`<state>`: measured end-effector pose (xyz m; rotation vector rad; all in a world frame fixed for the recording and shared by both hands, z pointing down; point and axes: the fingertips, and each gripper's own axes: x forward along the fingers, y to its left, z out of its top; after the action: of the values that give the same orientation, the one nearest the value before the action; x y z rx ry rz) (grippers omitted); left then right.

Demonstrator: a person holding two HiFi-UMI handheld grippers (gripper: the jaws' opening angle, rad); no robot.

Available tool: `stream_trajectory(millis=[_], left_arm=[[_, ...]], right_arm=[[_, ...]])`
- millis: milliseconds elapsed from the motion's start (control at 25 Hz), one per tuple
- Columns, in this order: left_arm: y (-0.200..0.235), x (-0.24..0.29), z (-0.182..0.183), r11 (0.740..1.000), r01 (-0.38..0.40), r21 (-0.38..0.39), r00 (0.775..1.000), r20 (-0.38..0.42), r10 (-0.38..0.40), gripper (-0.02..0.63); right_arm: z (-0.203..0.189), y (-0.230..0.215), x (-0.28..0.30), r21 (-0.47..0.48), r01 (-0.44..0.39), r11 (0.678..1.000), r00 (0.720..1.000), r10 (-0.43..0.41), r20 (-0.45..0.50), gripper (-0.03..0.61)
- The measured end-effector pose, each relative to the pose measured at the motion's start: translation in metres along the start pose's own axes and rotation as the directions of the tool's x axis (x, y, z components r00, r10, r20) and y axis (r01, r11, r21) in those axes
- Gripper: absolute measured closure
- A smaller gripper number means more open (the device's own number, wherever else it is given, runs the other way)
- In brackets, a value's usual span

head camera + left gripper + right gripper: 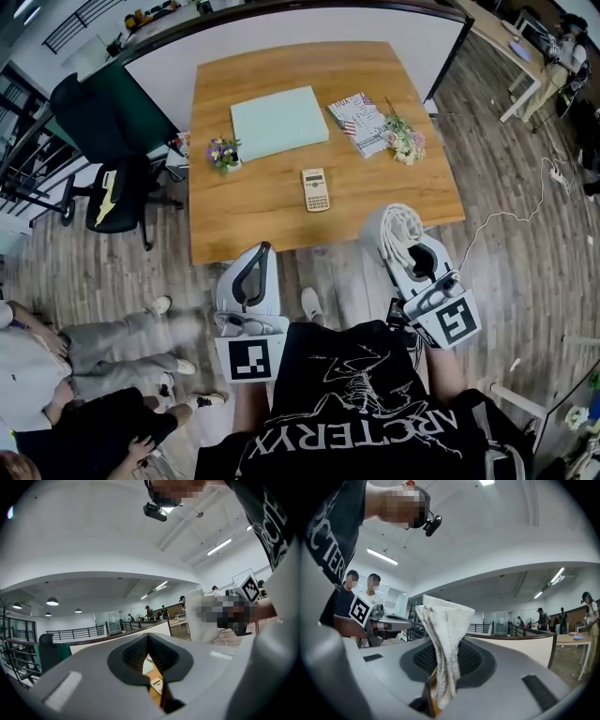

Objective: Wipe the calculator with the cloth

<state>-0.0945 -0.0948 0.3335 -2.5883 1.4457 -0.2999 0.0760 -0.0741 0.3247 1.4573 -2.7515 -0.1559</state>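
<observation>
A cream calculator (316,189) lies flat near the middle of the wooden table (253,211). Both grippers are held off the table's near edge, over the floor. My right gripper (405,246) is shut on a bunched white cloth (400,225); in the right gripper view the cloth (445,639) stands up out of the jaws. At the left, my left gripper (262,253) is shut and holds nothing. In the left gripper view a thin slit between the jaws of the left gripper (148,645) shows the calculator (156,684) far off.
On the table lie a pale green mat (279,122), a booklet (359,122), a flower bunch (405,141) and a small flower pot (223,153). A black office chair (108,150) stands left of the table. People sit on the floor at lower left (84,366).
</observation>
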Motion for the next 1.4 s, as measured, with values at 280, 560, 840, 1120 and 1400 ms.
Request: stream_trajectory(millis=[280, 560, 840, 1120, 1400], left_arm=[[0.039, 0.061, -0.004, 1.0, 0.024, 0.004, 1.0, -0.012, -0.024, 0.604], [0.043, 0.088, -0.003, 0.999, -0.042, -0.032, 0.999, -0.014, 0.041, 0.604], [0.043, 0.101, 0.001, 0.995, -0.085, -0.043, 0.996, -0.021, 0.084, 0.604], [0.052, 0.09, -0.005, 0.992, -0.121, -0.046, 0.992, -0.05, 0.118, 0.604], [0.06, 0.072, -0.015, 0.986, -0.16, -0.051, 0.983, -0.095, 0.155, 0.604]], right_arm=[[-0.004, -0.036, 0.059, 0.019, 0.034, 0.999, 0.999, -0.034, 0.0, 0.488], [-0.005, -0.07, 0.082, -0.004, -0.008, 1.0, 1.0, 0.008, 0.022, 0.488], [-0.018, -0.089, 0.113, -0.074, -0.1, 0.992, 0.994, 0.097, -0.051, 0.488], [-0.086, -0.092, 0.165, -0.261, -0.278, 0.924, 0.92, 0.178, -0.35, 0.488], [-0.215, -0.079, 0.235, -0.319, -0.536, 0.781, 0.723, 0.23, -0.651, 0.488]])
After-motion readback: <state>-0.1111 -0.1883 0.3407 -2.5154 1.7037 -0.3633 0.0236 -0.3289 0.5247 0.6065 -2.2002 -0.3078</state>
